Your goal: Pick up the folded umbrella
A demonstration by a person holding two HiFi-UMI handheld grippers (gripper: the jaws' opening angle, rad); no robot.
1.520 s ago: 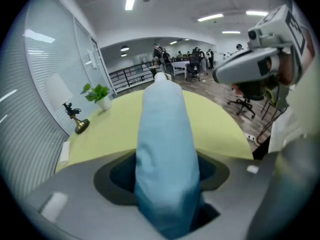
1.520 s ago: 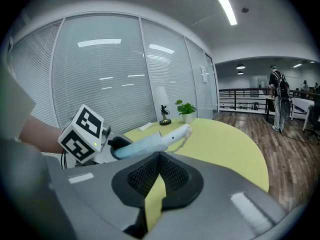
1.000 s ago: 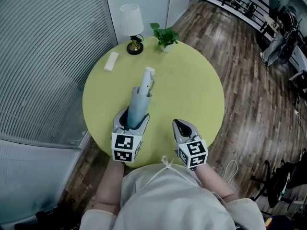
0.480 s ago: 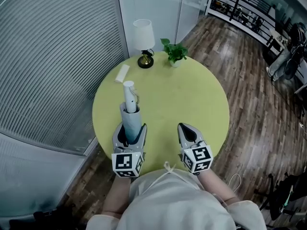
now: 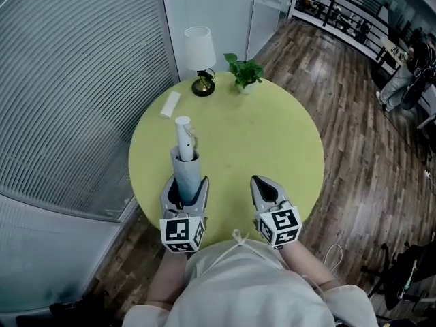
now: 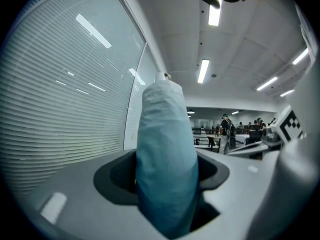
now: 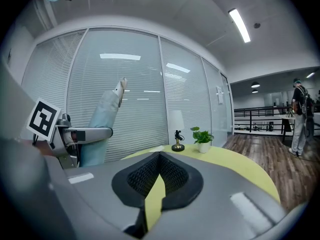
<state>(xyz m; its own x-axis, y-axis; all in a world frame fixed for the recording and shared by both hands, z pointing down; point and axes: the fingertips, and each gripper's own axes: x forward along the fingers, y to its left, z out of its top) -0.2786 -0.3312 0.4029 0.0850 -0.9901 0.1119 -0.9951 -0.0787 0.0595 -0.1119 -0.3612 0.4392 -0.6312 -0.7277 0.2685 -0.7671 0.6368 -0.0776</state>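
Now: folded umbrella (image 5: 185, 169) pale blue, white-capped, in left gripper (image 5: 184, 184).

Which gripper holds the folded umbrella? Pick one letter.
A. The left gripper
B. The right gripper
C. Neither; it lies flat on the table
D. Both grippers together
A: the left gripper is clamped on the folded umbrella, which sticks up clear of the yellow table, while the right gripper is shut with nothing between its jaws.
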